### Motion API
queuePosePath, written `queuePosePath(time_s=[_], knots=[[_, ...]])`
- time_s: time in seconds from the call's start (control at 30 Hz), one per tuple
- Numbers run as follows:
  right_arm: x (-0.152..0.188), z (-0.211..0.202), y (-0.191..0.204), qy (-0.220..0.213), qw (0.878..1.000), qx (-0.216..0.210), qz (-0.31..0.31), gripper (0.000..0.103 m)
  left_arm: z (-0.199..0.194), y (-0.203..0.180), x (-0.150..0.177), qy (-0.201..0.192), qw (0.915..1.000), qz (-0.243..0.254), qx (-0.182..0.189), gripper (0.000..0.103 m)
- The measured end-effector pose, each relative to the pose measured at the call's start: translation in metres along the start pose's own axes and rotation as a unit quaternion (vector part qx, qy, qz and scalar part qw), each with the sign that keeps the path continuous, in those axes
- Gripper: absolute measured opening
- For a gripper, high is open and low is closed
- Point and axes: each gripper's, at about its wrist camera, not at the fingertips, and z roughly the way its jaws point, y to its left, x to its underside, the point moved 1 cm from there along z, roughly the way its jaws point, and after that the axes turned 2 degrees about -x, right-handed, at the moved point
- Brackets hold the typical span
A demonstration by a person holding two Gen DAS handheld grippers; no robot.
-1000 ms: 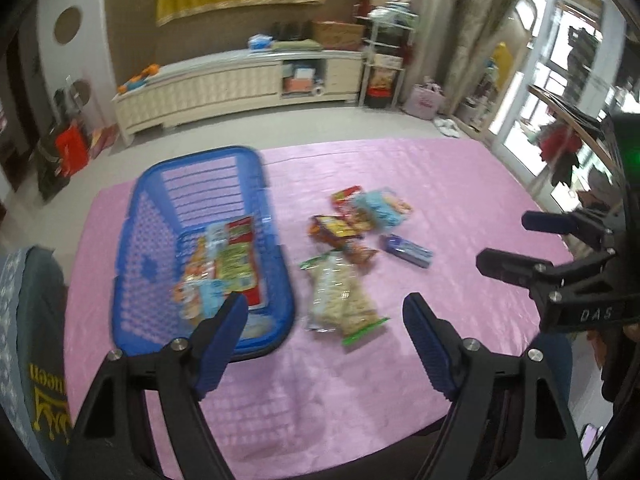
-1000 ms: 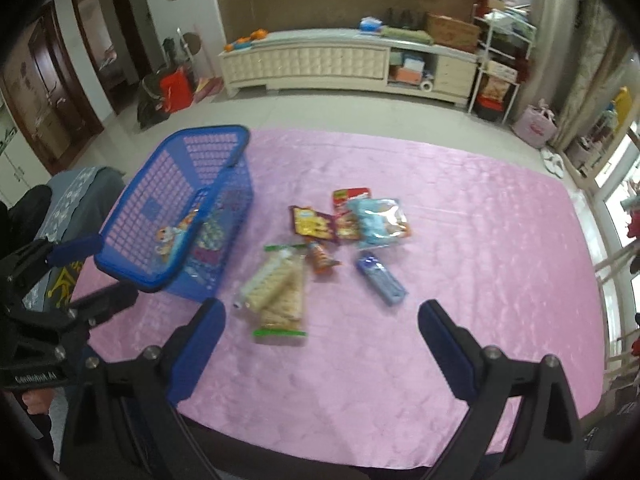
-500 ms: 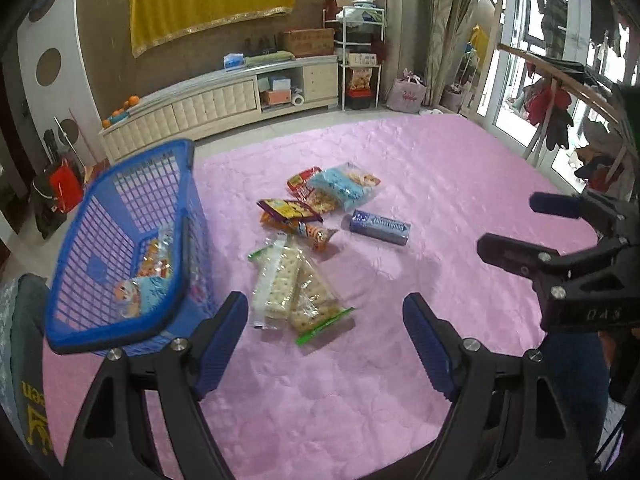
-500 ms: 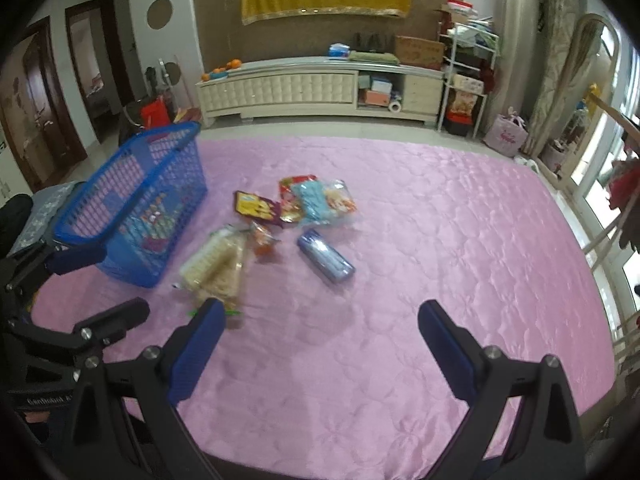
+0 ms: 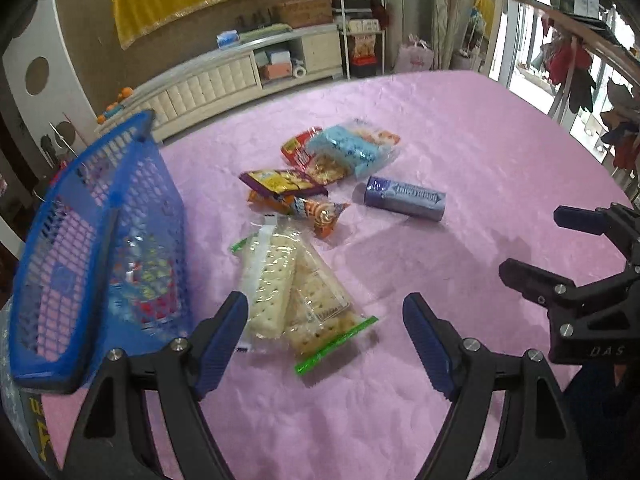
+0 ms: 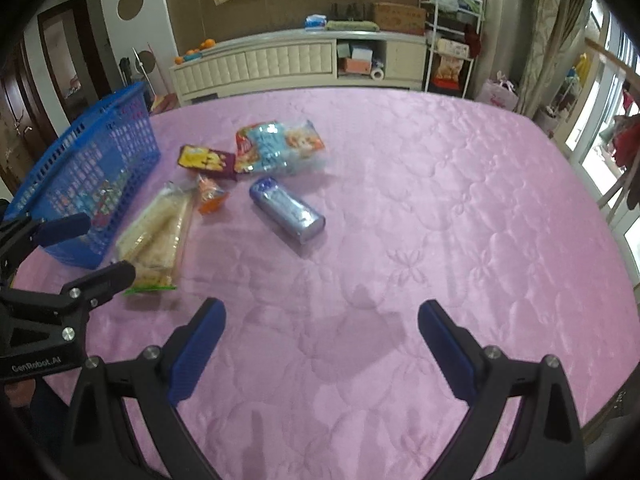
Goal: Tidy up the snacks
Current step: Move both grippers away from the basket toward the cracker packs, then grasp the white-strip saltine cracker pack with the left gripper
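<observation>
A blue mesh basket (image 5: pixel 120 184) (image 6: pixel 96 152) with a few snack packs inside stands at the table's left. Loose snacks lie beside it: two clear cracker packs (image 5: pixel 288 284) (image 6: pixel 160 232), a purple-yellow pack (image 5: pixel 280 182) (image 6: pixel 206 160), an orange pack (image 5: pixel 316 210) (image 6: pixel 212 196), a light blue bag (image 5: pixel 352 150) (image 6: pixel 280 146) and a purple tube (image 5: pixel 404 198) (image 6: pixel 286 210). My left gripper (image 5: pixel 326 334) is open and empty just in front of the cracker packs. My right gripper (image 6: pixel 322 340) is open and empty over bare cloth, to the right.
The pink quilted tablecloth (image 6: pixel 460 208) covers the whole table. A long white cabinet (image 6: pixel 296 64) and a shelf rack (image 6: pixel 452 40) stand against the far wall. A chair back (image 5: pixel 24 412) is at the table's left edge.
Both grippers have moved lower and nearer the table. The left one has closed in on the cracker packs. Both stay open and empty.
</observation>
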Motion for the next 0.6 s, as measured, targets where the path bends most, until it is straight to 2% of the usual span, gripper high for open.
queuePosePath(time_s=[0.2,0.33,0.5,0.6], knots=[[-0.003,0.021,0.001,0.016,1.0,-0.003,0.002,0.099,0.028,0.006,-0.006,0.019,0.9996,0.012,-0.018,0.078],[-0.005,0.035,0.002,0.026,1.0,-0.004,0.0,0.099,0.037,0.013,-0.012,0.015,0.9991,0.007,-0.039,0.078],[-0.004,0.045,-0.003,0.038,0.999,-0.007,0.01,0.099,0.058,0.024,-0.016,0.041,0.9984,-0.009,-0.038,0.079],[-0.003,0.044,-0.003,0.037,0.999,-0.006,0.009,0.099,0.069,0.033,-0.017,0.056,0.9978,-0.034,-0.01,0.08]])
